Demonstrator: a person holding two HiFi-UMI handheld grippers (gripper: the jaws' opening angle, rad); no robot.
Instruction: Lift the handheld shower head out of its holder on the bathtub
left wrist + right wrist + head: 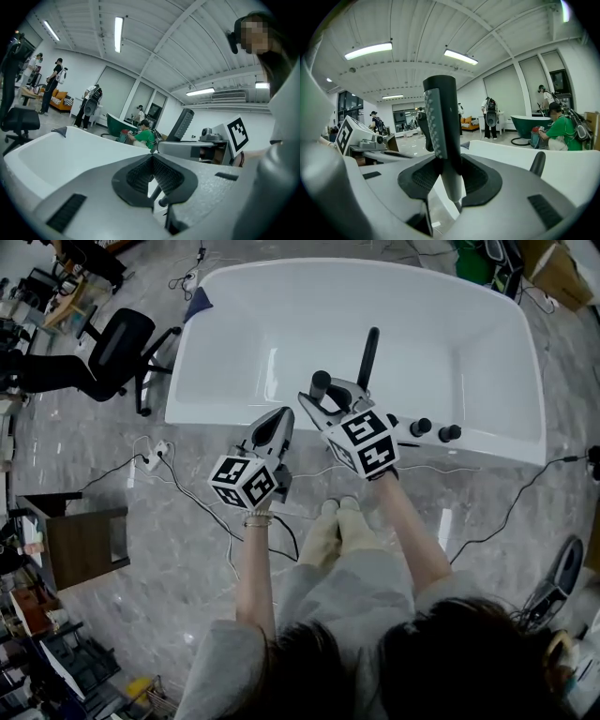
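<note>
The black handheld shower head (440,117) stands upright between the pads of my right gripper (443,161), which is shut on its handle. From the head view, its top end (320,382) shows just past my right gripper (314,399), over the near rim of the white bathtub (234,418). In the left gripper view the shower head (182,124) rises above the right gripper's body. My left gripper (281,415) hovers just left of the right one, also over the near rim. Its pads (140,176) meet at the tips with nothing between them.
A slim black spout (368,357) stands beside the right gripper, with two black knobs (421,427) on the rim to its right. A black office chair (117,348) sits left of the tub. Cables and a power strip (155,454) lie on the marble floor. Several people stand in the background.
</note>
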